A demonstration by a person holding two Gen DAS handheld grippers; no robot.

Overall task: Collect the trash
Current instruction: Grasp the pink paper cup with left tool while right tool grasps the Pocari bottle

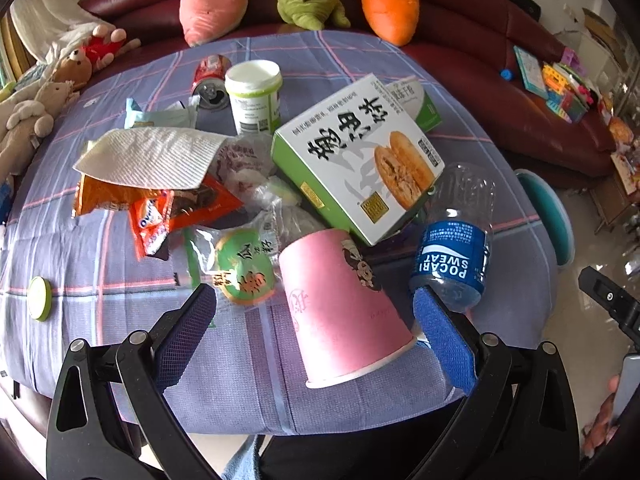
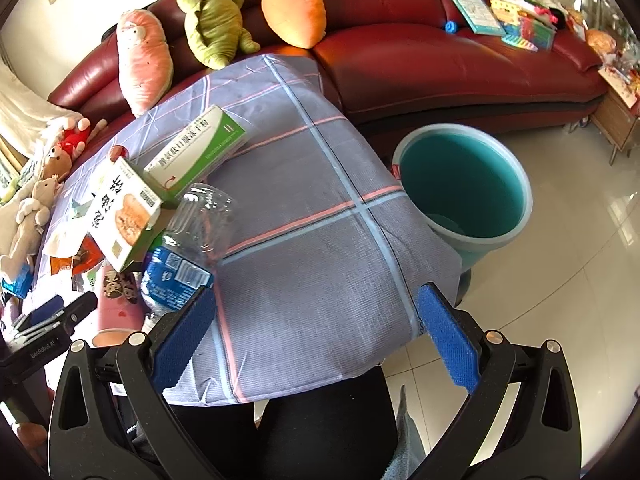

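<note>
My left tongs (image 1: 314,308): spread wide, holding nothing. A pink paper cup (image 1: 340,308) lies on its side between the two fingers, touching neither that I can tell; the right finger's tip is just beside a plastic bottle (image 1: 456,240) with a blue label.

My right tongs (image 2: 316,304): spread wide, empty, over a bare stretch of the checked cloth (image 2: 304,208) at the bench's near corner. The left finger's tip is just beside the same bottle.

Trash on the bench, left-tongs view:
- green-and-white pastry box (image 1: 356,156), tilted, propped on other litter
- smaller green-and-white box (image 1: 420,104) behind it
- white tub (image 1: 254,96), upright
- drink can (image 1: 210,80), lying on its side
- paper towel (image 1: 152,156) over an orange wrapper (image 1: 160,204)
- clear wrappers (image 1: 248,176), one with a round green label (image 1: 244,266)
- green round lid (image 1: 40,298), apart at the left edge

Teal bucket (image 2: 464,188): on the floor, against the bench's right side.
</note>
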